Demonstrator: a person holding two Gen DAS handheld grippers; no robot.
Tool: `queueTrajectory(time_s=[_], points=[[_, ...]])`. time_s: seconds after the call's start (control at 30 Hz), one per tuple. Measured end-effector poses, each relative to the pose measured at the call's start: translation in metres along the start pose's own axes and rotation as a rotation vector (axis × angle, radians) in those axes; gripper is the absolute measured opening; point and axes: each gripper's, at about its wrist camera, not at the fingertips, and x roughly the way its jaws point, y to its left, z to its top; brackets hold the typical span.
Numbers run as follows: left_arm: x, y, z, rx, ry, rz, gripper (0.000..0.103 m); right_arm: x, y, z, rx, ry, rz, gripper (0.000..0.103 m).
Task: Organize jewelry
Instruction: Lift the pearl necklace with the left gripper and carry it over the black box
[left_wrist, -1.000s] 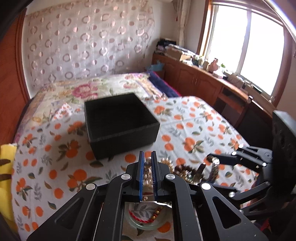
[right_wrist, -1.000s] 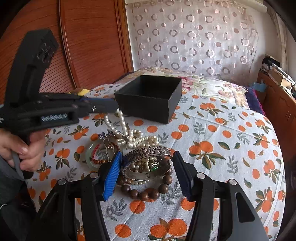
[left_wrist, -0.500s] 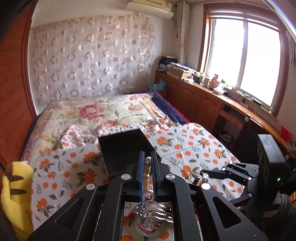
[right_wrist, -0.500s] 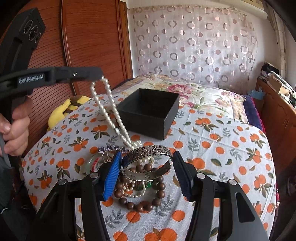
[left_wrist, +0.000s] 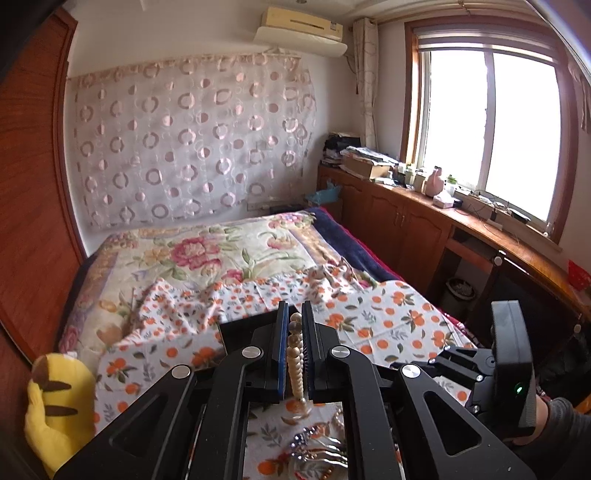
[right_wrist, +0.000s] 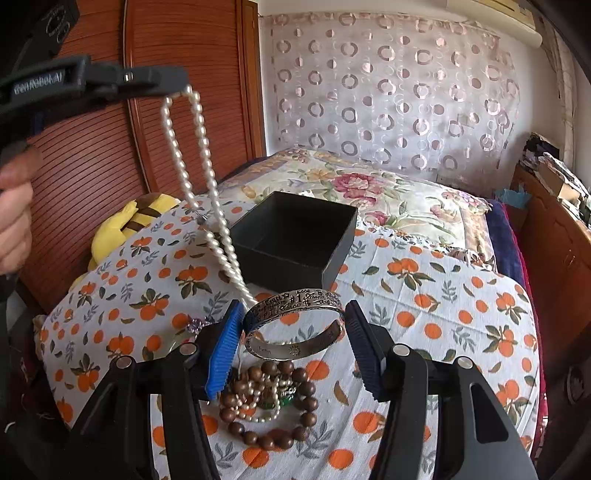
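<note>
My left gripper is shut on a white pearl necklace. In the right wrist view that left gripper is high at the upper left, and the pearl necklace hangs from it in a long loop down toward the jewelry pile. My right gripper is shut on an engraved silver bangle, held just above the pile. An empty black box stands behind it on the orange-print cloth. A brown wooden bead bracelet with small pearls and a green piece lies under the bangle.
A yellow plush toy lies at the bed's left edge by the wooden wardrobe. More jewelry shows below my left fingers. A person's hand holds the left gripper. A wooden cabinet runs along the window side.
My left gripper rose, drawing the pearl necklace up out of the pile into a long hanging loop. The right gripper rose slightly with the silver bangle, lifting it off the pile.
</note>
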Motion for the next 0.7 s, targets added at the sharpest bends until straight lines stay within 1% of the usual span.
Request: queueTrajectory(time_s=[0.17,0.4,0.57,0.7], points=[[-0.007,0.002,0.024,0.02,-0.033,0.014,0.006,0.006,-0.003,0.013,0.001,-0.009,0.011,0.059],[-0.015,0.011,0.054,0.038,-0.082,0.038,0.006,0.015,-0.007,0.042,-0.024,-0.038,0.028,0.059],[-0.001,0.022,0.065,0.037,-0.078,0.048,0.006,0.031,-0.01,0.061,-0.04,-0.043,0.048,0.059],[0.026,0.032,0.061,0.023,-0.041,0.038,0.006,0.051,-0.013,0.069,-0.046,-0.022,0.066,0.059]])
